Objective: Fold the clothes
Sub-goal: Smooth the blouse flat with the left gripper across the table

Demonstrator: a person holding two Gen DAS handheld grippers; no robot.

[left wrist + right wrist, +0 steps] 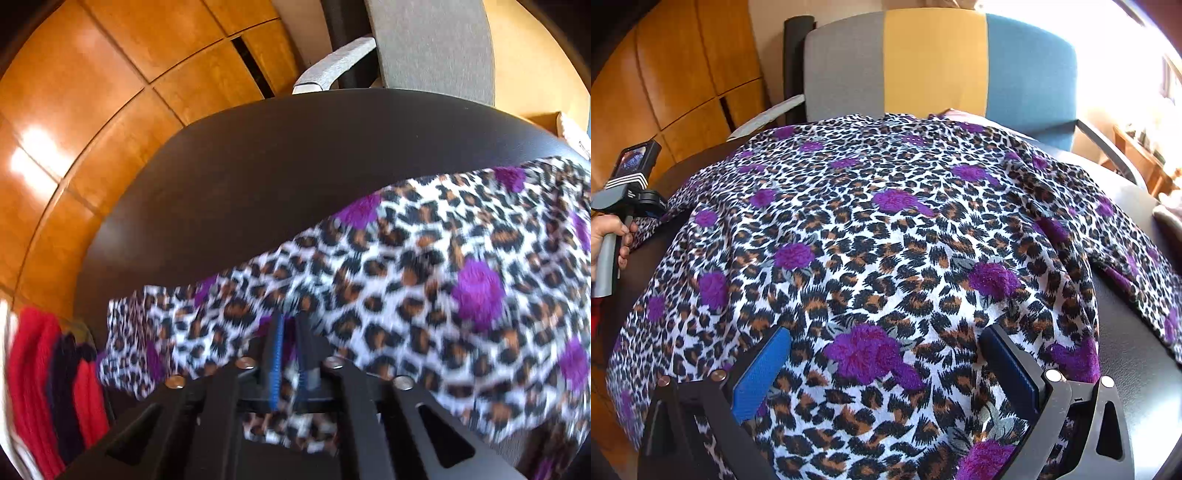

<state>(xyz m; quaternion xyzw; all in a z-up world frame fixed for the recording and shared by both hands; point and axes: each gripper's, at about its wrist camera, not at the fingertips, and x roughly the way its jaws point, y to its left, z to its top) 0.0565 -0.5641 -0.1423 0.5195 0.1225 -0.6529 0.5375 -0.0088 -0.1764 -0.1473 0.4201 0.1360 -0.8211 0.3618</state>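
Your left gripper [290, 332] has its two blue-padded fingers pinched together on a fold of the leopard-print garment [424, 280], at the narrow end of the cloth that trails off to the left of the fingers. More of the same print shows beneath and behind the pads, so the cloth runs right through the grip. Beyond the fingertips lies bare dark table [258, 166], and past its far edge a grey chair [432, 40] against wooden panelling. Low to the left of this gripper, red and dark knitwear [44, 387] hangs at the table's edge; the view is motion-blurred.

Your right gripper [886, 365] stands wide open, its blue pads [761, 373] set well apart with nothing clamped. The garment is spread flat on the table under and ahead of it, with a purple flower patch [868, 354] lying between the two fingers. Whether the fingertips touch the fabric cannot be told. Far to the left of this gripper your hand [605, 232] is seen on the grey handle of the other tool
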